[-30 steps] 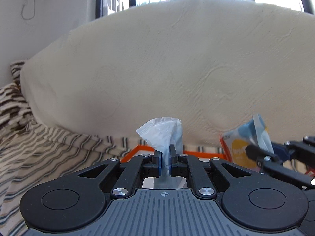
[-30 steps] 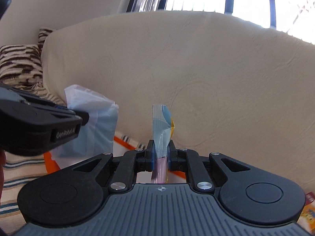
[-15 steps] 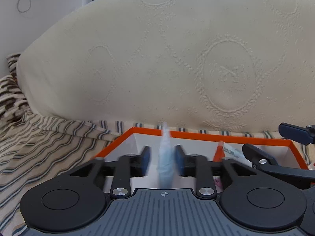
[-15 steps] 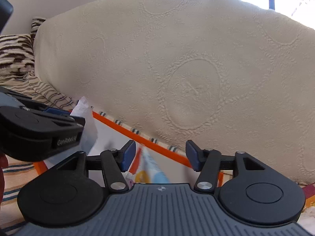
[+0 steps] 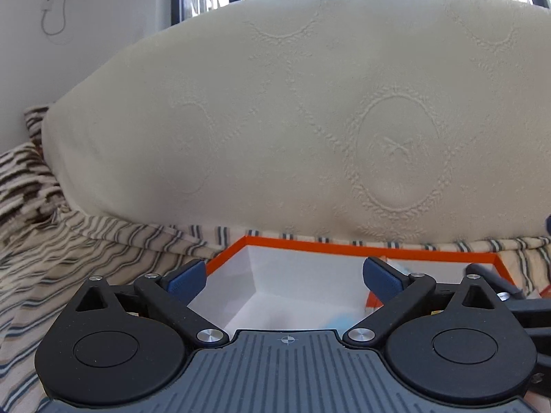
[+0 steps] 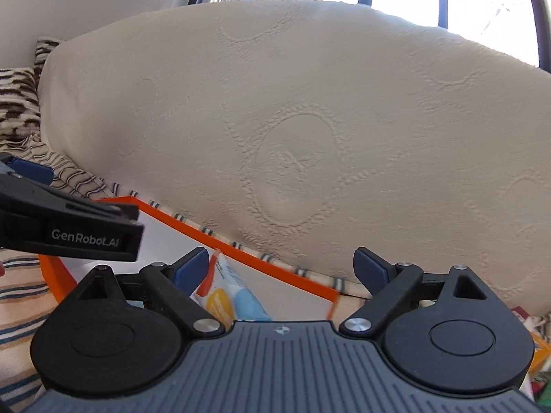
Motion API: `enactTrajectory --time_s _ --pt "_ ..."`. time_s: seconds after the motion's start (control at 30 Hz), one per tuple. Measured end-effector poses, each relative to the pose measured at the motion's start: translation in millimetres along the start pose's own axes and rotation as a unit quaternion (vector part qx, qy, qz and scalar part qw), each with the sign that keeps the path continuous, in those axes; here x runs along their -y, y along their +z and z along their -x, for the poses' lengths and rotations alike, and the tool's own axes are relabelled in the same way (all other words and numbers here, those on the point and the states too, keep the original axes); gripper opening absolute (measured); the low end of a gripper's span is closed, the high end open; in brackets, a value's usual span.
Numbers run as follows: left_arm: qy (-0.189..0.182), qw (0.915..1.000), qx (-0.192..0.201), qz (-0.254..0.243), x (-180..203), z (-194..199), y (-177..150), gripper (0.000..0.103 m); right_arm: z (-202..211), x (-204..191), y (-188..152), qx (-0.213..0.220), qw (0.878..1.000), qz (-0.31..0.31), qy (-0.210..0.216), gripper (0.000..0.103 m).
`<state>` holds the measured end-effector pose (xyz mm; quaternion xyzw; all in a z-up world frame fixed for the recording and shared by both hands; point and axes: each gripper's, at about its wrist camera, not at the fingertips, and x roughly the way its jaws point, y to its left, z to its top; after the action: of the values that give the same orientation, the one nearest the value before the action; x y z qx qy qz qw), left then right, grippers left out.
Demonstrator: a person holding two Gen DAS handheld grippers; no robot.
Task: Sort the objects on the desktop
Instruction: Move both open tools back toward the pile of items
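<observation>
An orange-rimmed white box (image 5: 344,244) lies on the striped bedding, also in the right wrist view (image 6: 261,261). My left gripper (image 5: 284,275) is wide open and empty over the box; a pale blue blur (image 5: 339,321) lies inside, just below it. My right gripper (image 6: 280,265) is wide open and empty over the box. A snack packet (image 6: 229,299) with orange and blue print lies in the box, close to the left fingertip (image 6: 191,268). The left gripper's body (image 6: 69,230) shows at the left of the right wrist view.
A big cream quilted cushion (image 5: 310,130) stands right behind the box. Striped bedding (image 5: 69,251) spreads to the left, with a brown striped pillow (image 5: 20,179) beyond. Colourful packets (image 6: 537,354) lie at the right edge.
Both grippers opened wide and let go: the white tissue pack dropped from the left one and the snack packet from the right one into the box. Both moved in over the box.
</observation>
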<state>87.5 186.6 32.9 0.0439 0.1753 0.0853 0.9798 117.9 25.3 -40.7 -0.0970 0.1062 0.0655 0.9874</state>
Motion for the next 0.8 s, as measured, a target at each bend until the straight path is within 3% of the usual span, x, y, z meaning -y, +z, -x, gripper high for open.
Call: enactTrajectory --time_s 0.27,0.63,0.8 --pt "-0.031 0.9995 0.007 -0.003 15 38 -8 0.102 40 33 -20 -0.01 0.999 -0.005 -0.04 0.096" --pt "-0.131 0.9895 -0.021 -0.057 100 88 -36 0.102 112 112 -60 -0.039 0.991 -0.025 -0.123 0.097" --pt "-0.157 0.9834 -0.027 -0.087 130 96 -42 0.102 121 130 -68 -0.052 0.989 -0.028 -0.137 0.097"
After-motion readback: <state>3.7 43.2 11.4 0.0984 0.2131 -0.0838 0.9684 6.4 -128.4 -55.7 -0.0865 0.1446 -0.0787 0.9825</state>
